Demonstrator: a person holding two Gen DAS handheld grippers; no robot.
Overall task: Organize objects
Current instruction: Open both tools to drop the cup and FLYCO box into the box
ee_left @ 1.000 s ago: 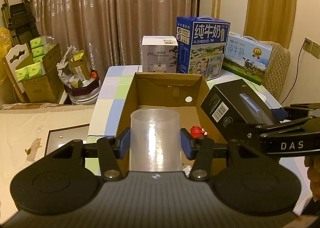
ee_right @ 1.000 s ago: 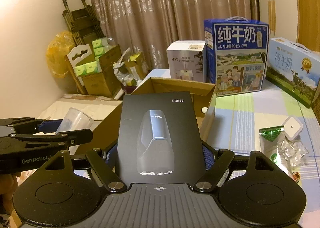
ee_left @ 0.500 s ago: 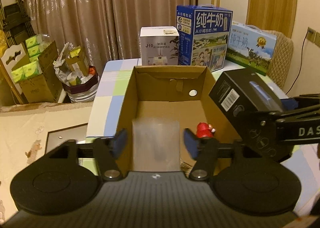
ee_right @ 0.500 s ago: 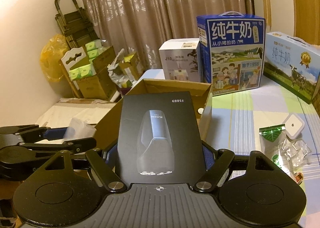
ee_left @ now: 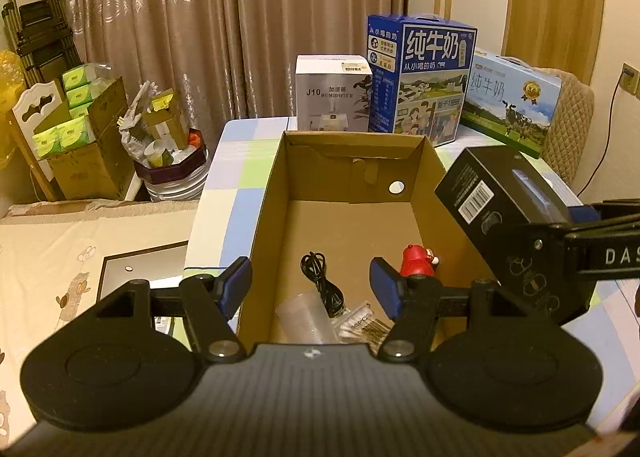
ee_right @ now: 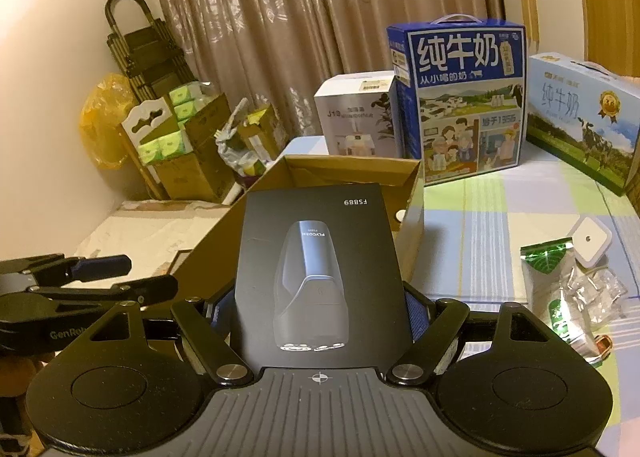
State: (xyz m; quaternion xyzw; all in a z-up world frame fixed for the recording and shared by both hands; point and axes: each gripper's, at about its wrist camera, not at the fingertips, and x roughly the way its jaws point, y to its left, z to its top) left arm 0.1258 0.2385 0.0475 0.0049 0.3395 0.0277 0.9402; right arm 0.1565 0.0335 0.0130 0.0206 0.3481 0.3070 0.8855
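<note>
While hovering over the cardboard box (ee_left: 352,213):
Left hand-held gripper (ee_left: 311,284): gaping empty.
Right hand-held gripper (ee_right: 320,307): pinching the black box (ee_right: 318,269).
Plastic cup (ee_left: 306,319): lying at the box's near edge.

"FS889" on black box (ee_right: 320,257); "J10" on white box (ee_left: 334,93)

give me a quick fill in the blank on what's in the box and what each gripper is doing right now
The clear plastic cup lies inside the ____ box.
The left gripper is ____, holding nothing.
The right gripper is shut on the ____ shaver box.
The figurine in the box is ____ in colour.

Missing words: cardboard; open; black; red
</note>
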